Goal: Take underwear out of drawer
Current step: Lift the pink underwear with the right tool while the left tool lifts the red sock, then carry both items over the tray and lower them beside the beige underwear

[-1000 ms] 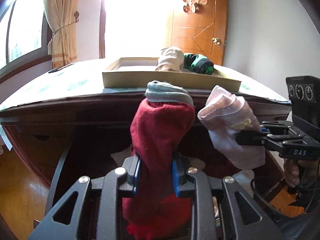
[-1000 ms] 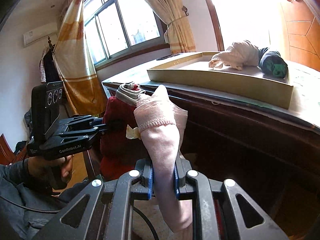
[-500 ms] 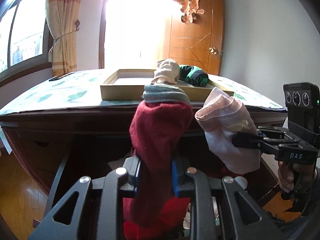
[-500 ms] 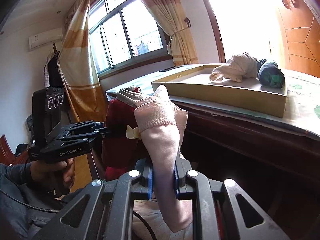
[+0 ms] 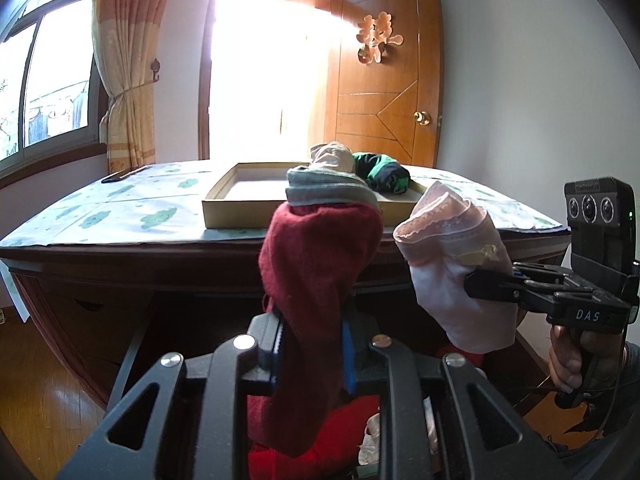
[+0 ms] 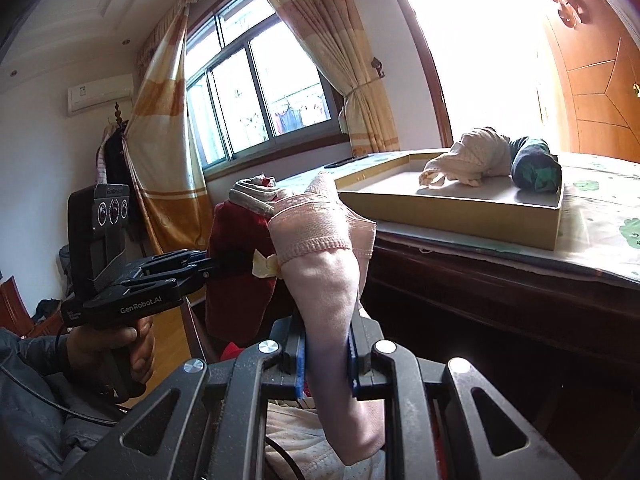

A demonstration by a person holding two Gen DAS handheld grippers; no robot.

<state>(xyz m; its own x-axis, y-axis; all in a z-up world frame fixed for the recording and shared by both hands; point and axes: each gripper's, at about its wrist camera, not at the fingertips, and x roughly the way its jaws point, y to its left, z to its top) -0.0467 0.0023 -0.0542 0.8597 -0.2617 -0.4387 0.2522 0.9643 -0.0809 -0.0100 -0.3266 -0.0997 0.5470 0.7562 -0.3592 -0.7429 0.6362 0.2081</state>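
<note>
My left gripper (image 5: 313,350) is shut on rolled dark red underwear (image 5: 320,264) with a grey waistband, held up in front of the table edge. My right gripper (image 6: 327,354) is shut on rolled pale pink underwear (image 6: 324,264) with a lace band. The left wrist view shows the pink roll (image 5: 460,276) at the right, and the right gripper (image 5: 478,286) pinches it. In the right wrist view the red roll (image 6: 236,280) sits at the left, clamped by the left gripper (image 6: 210,268). Below both, the open drawer holds more red cloth (image 5: 344,436) and whitish cloth (image 6: 296,436).
A shallow cardboard tray (image 5: 240,216) lies on the cloth-covered table (image 5: 120,212). A beige roll (image 5: 332,156) and a dark green roll (image 5: 384,176) rest in it at the back. A person's hands (image 6: 120,344) grip the handles. A wooden door (image 5: 384,80) stands behind.
Both grippers have tilted upward with their rolls, so the tabletop and tray now show from higher. Both grips are unchanged.
</note>
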